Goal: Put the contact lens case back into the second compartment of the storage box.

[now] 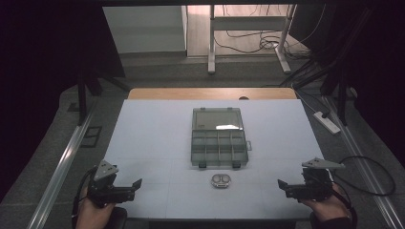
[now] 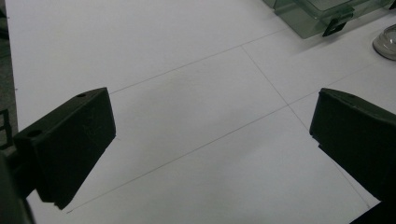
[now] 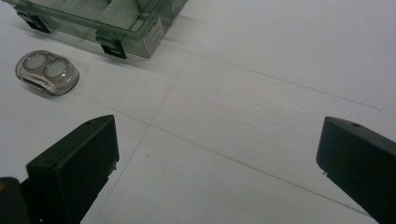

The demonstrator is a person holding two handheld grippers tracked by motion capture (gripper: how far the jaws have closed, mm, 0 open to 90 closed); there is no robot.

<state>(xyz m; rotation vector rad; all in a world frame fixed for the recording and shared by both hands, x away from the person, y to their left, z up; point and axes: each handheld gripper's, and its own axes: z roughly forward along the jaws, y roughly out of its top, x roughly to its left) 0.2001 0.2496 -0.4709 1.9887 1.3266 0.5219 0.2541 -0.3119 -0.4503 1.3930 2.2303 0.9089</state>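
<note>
With both sets of jaws wide and empty: reach right gripper (image 1: 285, 185) toward 10 o'clock, straddle small clear case (image 1: 220, 181) squarely before organizer box (image 1: 219, 137); left gripper (image 1: 135, 185) idle.

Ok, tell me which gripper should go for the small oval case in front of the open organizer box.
Neither clearly: the oval case lies about midway between the open left gripper and right gripper; marginally the right.
</note>
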